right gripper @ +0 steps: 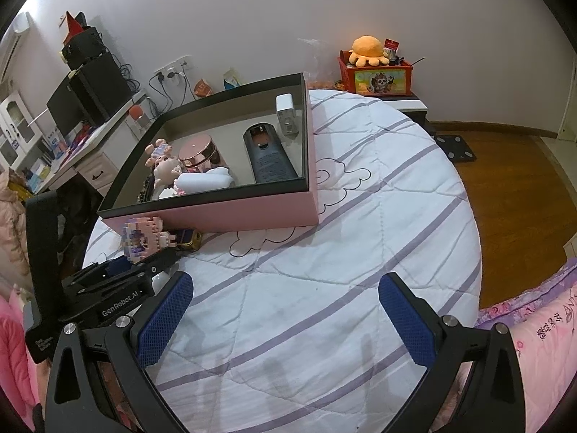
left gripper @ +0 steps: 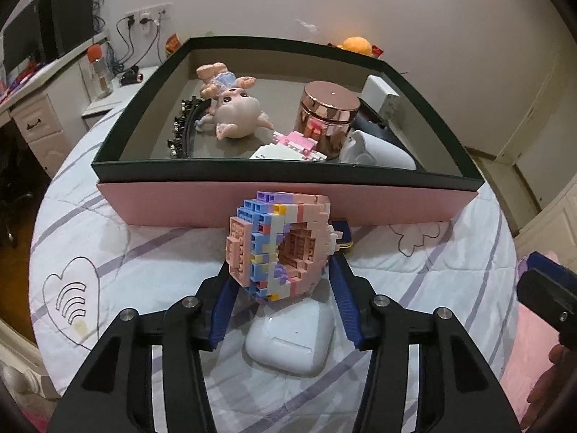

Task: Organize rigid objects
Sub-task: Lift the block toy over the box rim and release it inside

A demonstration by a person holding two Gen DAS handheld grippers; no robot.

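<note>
Indoors, left hand-held gripper (left gripper: 281, 252) pinches brick donut (left gripper: 277, 245) over striped quilt (left gripper: 144, 252); right hand-held gripper (right gripper: 285, 321) spread.

Both grippers showing black angular frames, silver screws at the pivots, ribbed blue pads (right gripper: 166, 319); left gripper (right gripper: 119, 270) carrying white GenRobot.AI lettering, pink sleeve (right gripper: 14, 353) beside it

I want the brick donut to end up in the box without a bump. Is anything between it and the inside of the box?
Yes: the box's near pink wall rises right behind the brick donut in the left gripper. Just past that wall lie a small pink-and-white brick model and a white object.
</note>
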